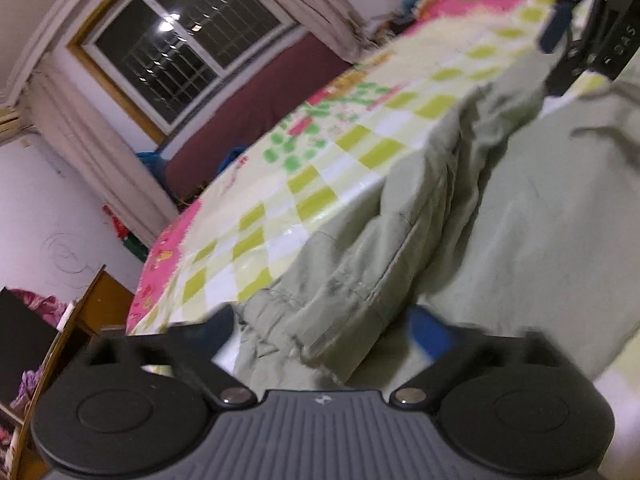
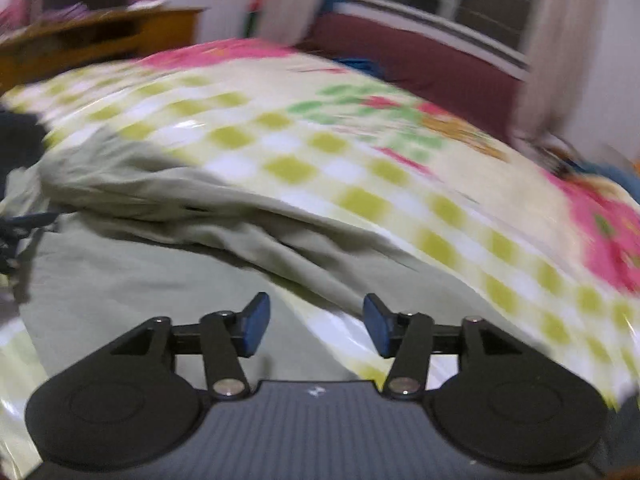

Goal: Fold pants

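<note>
Pale green pants (image 1: 460, 208) lie on a bed with a checked yellow, white and pink cover (image 1: 312, 168). In the left wrist view my left gripper (image 1: 324, 328) is open, and a bunched, elastic-edged part of the pants lies between its wide-apart blue pads (image 1: 430, 330). The right gripper (image 1: 576, 20) shows at the top right, over the far part of the pants. In the right wrist view my right gripper (image 2: 316, 326) is open and empty, just above the flat pants (image 2: 132, 280) and a rumpled fold (image 2: 208, 208). Both views are blurred.
A barred window (image 1: 180, 44) with curtains and a dark red headboard (image 1: 260, 112) stand beyond the bed. A wooden cabinet (image 1: 92, 308) stands by the bed's corner. It also shows in the right wrist view (image 2: 100, 40). Blue cloth (image 2: 360, 64) lies by the headboard.
</note>
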Demonstrator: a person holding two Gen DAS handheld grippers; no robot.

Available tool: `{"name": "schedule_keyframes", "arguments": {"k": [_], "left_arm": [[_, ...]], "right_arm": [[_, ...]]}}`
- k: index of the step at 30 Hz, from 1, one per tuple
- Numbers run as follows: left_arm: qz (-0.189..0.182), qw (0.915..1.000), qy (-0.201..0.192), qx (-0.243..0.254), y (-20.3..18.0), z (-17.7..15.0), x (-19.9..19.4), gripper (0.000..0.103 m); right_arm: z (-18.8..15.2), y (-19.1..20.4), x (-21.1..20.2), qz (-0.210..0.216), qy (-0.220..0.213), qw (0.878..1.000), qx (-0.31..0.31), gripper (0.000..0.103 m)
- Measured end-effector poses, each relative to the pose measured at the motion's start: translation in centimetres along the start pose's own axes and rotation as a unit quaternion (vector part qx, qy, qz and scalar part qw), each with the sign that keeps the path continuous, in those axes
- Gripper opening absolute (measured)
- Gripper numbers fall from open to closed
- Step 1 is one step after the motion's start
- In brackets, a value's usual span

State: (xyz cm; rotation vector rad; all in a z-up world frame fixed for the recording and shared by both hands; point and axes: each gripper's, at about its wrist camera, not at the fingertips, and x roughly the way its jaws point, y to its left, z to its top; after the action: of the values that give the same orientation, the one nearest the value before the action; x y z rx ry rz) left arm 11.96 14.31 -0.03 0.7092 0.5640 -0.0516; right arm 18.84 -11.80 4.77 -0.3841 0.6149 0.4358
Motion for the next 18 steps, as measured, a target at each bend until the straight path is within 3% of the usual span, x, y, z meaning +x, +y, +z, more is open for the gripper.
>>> {"name": "schedule_keyframes", "arguments": {"k": [1, 4, 6, 13, 18], "left_arm": [[-0.012, 0.9998, 0.014, -0.006, 0.2, 0.3, 1.0, 0.056], [-0.064, 0.9956, 0.030, -0.061, 1.9, 1.0, 2.7, 0.040], [-0.082, 0.9924, 0.027, -0.088, 3.2, 1.2, 3.0, 0.039], [-0.070, 0.9886, -0.011, -0.133, 6.6, 1.6, 1.3, 0.034], [-0.063, 0.9883, -0.039, -0.133, 7.9, 2.1, -0.7, 0.034]], "right_arm": [[0.6, 1.0, 0.8, 0.006, 0.000, 1.000, -0.016, 0.055], [1.3, 3.1, 2.3, 0.015, -0.001, 0.998, -0.062, 0.055], [1.3, 3.7, 2.4, 0.017, -0.001, 0.997, -0.081, 0.055], [1.9, 2.4, 3.7, -0.006, -0.005, 0.993, -0.121, 0.062], [3.1, 0.8, 4.5, -0.023, -0.018, 0.991, -0.132, 0.064]]}}
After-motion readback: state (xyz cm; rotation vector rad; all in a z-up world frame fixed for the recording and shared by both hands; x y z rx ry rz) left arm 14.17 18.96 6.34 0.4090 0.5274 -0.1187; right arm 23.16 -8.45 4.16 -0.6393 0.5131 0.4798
